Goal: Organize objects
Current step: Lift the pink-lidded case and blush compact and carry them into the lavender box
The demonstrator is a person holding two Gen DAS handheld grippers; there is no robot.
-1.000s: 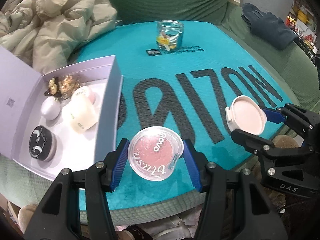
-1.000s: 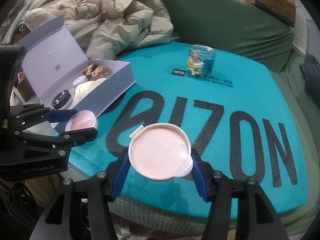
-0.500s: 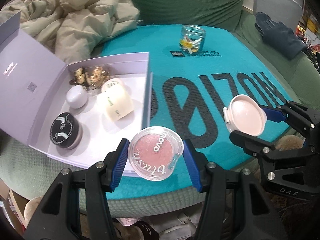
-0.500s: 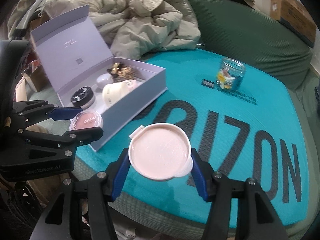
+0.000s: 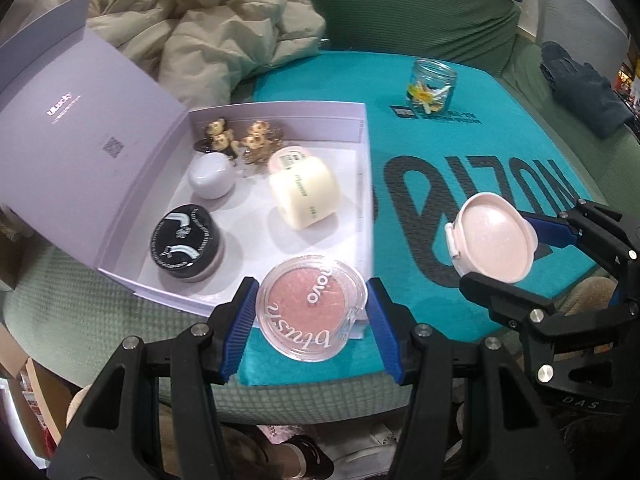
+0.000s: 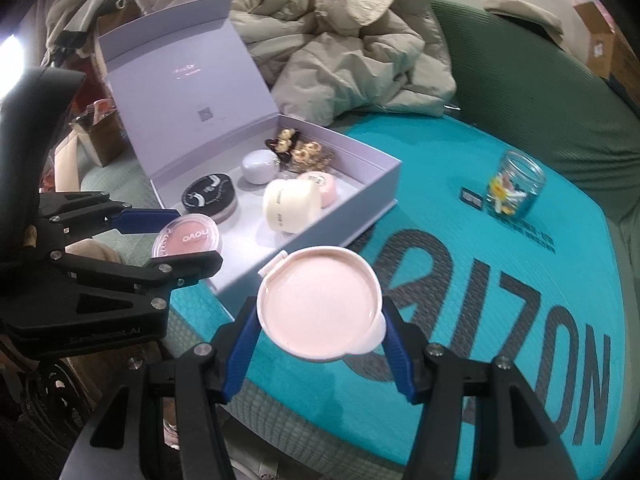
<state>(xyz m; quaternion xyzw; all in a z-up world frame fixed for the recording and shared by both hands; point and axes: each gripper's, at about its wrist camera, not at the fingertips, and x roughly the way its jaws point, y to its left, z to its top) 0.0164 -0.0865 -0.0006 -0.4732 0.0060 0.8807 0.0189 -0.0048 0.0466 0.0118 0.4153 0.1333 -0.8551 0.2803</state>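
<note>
Two grippers, each clamped on one round compact. Left gripper closed on a clear-lidded blush compact, blue pads pressing its left and right rim, lid facing up, held level in the air above the near corner of the lavender box. Right gripper closed the same way on a pale pink compact, its white hinge tab pointing up-left, held over the teal mat just beside the box's long side wall. Both tools pointing forward at about the same height, side by side, close together but apart; no contact between the two compacts.

One box, lid standing open at its left side. Inside, counted: one black-capped jar near the front, one small white domed jar behind it, one cream cylinder lying on its side with a pink-topped piece against its far end, and two small bear-shaped charms at the back wall.

Farther out on the mat: one clear glass jar upright, with yellow and white bits inside, and one small dark card just beside it. Behind the box, one crumpled beige jacket on the green sofa.
</note>
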